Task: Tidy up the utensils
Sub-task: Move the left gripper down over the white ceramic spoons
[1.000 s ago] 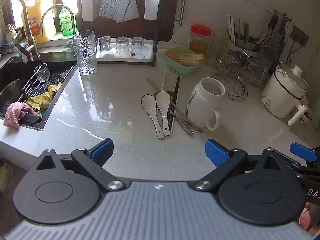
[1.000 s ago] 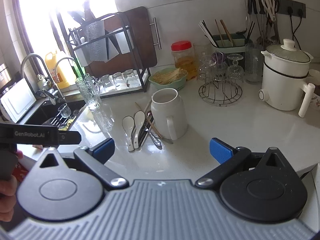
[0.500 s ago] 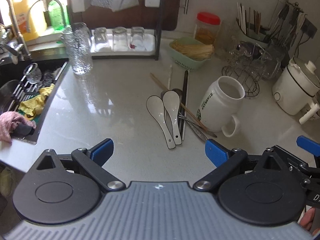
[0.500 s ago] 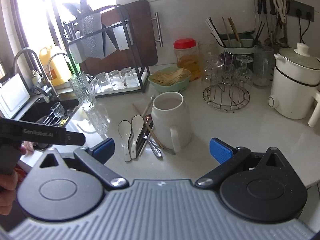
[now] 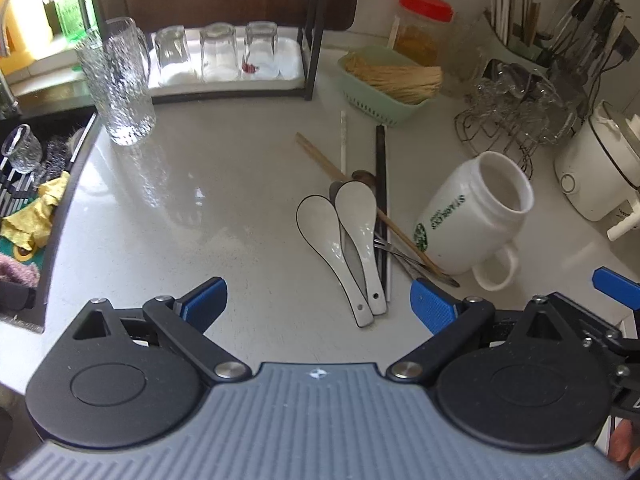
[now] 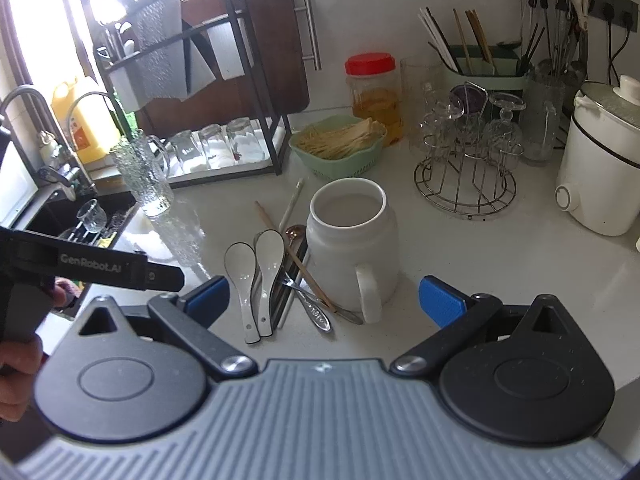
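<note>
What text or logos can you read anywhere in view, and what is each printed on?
"STARBUCKS", upside down, with round green logo: white mug.
"GenRobot.AI": left gripper's black body.
Label on yellow jug: too blurred.
Label on green bottle: too blurred.

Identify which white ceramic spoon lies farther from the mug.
The black-rimmed spoon on the sink side; the other white spoon lies between it and the mug.

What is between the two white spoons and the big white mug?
In the left wrist view, black chopsticks, a wooden chopstick and metal cutlery lie between the white spoons and the mug.
</note>
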`<control>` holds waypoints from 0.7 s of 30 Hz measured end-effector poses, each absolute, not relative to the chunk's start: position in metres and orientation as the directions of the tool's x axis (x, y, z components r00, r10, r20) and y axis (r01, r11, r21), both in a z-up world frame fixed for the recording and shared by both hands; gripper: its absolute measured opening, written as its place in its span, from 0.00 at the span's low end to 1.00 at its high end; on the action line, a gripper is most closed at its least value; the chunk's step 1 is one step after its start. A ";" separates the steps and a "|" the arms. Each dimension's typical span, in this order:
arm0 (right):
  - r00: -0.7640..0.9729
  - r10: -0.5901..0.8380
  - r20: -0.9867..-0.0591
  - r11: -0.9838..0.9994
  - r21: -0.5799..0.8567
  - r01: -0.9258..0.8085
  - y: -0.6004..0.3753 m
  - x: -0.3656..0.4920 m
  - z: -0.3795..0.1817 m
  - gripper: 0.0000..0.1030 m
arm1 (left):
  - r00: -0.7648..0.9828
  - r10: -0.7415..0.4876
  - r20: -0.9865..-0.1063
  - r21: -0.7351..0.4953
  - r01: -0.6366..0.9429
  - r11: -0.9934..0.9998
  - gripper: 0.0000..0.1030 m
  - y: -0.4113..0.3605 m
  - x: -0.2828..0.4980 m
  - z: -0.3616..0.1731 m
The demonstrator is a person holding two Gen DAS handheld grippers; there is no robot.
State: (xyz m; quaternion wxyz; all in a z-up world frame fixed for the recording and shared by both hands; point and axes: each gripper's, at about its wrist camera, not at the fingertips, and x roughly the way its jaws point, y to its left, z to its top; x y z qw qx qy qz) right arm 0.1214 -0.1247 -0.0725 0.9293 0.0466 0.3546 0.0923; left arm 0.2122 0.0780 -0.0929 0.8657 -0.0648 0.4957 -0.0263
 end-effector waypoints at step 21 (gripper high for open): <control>0.688 0.035 -0.725 0.999 0.019 -0.032 -0.097 0.196 -0.112 0.92 | 0.468 -0.233 -0.852 -0.231 0.063 0.971 0.88 0.102 0.283 -0.167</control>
